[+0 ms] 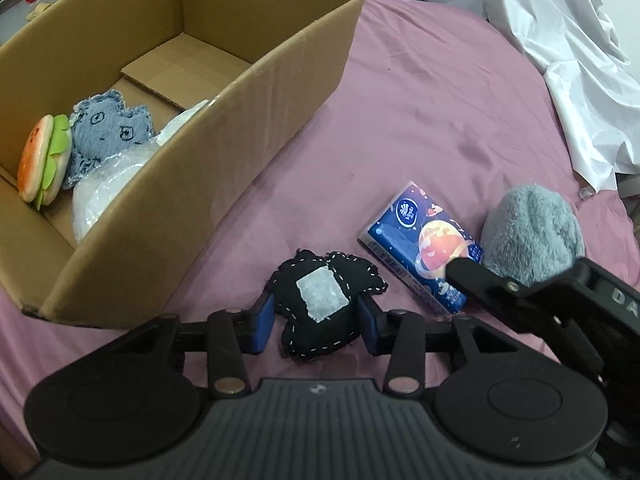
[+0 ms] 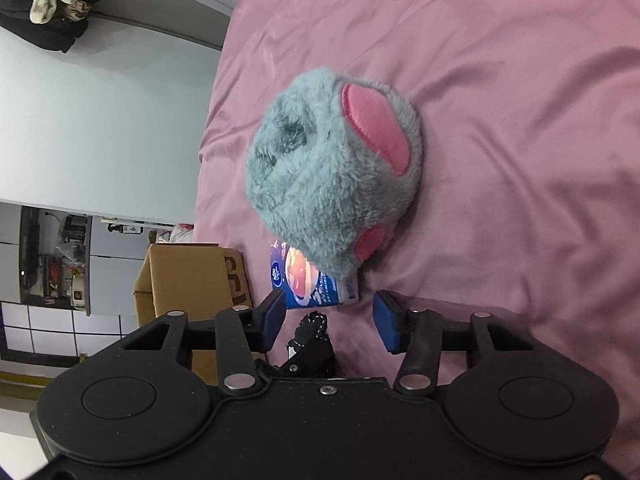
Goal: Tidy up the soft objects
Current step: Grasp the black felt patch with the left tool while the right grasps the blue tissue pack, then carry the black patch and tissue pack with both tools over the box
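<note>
A black stitched soft toy (image 1: 320,304) with a white patch lies on the pink bedsheet (image 1: 420,128). My left gripper (image 1: 316,324) has its blue pads on both sides of it and looks closed on it. A blue tissue pack (image 1: 420,248) and a grey plush (image 1: 532,236) with pink ears lie to the right. My right gripper (image 2: 329,322) is open and empty, just short of the tissue pack (image 2: 308,280) and grey plush (image 2: 332,172). A cardboard box (image 1: 248,128) at the left holds a burger plush (image 1: 42,160), a denim toy (image 1: 108,128) and a clear bag (image 1: 104,196).
A white sheet (image 1: 572,60) is bunched at the far right of the bed. The right gripper's finger (image 1: 488,284) reaches in over the tissue pack in the left wrist view. The box (image 2: 188,284) and a wall show at the left of the right wrist view.
</note>
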{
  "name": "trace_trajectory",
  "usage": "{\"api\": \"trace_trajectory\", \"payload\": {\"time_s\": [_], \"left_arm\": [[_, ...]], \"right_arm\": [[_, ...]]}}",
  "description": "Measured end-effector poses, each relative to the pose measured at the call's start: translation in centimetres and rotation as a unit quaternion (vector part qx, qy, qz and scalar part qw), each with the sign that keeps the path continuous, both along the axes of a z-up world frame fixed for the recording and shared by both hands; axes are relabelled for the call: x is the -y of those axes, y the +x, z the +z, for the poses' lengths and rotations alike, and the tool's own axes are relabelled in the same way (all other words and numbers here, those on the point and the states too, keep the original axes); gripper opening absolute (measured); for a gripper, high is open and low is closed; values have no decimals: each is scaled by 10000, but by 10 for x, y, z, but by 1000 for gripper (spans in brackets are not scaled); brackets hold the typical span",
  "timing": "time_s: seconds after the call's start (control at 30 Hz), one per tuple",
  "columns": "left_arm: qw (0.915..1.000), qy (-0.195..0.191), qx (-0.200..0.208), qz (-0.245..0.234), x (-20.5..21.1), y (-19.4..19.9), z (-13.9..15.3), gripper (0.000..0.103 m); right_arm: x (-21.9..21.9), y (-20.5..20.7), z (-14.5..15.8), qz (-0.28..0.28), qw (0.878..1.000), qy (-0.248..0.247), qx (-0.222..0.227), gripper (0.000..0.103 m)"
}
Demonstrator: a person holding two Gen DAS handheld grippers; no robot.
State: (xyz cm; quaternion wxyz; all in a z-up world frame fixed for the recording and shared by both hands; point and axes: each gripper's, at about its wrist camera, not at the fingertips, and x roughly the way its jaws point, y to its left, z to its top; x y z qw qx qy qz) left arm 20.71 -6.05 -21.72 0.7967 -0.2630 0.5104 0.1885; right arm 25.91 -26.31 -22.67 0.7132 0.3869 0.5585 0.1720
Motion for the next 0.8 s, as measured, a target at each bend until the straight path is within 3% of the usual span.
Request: {"api": "trace_trajectory", "payload": {"time_s": [0.37,0.8], "left_arm": [[9998,-72,-31,-204,-4,5,1,40],[9991,-188,15,-391,-4,-13,19,36]], "right_arm": [[-9,6,-8,-53,10000,-21,1,25],[4,-31,18,-215,9993,-250,148,21]]}}
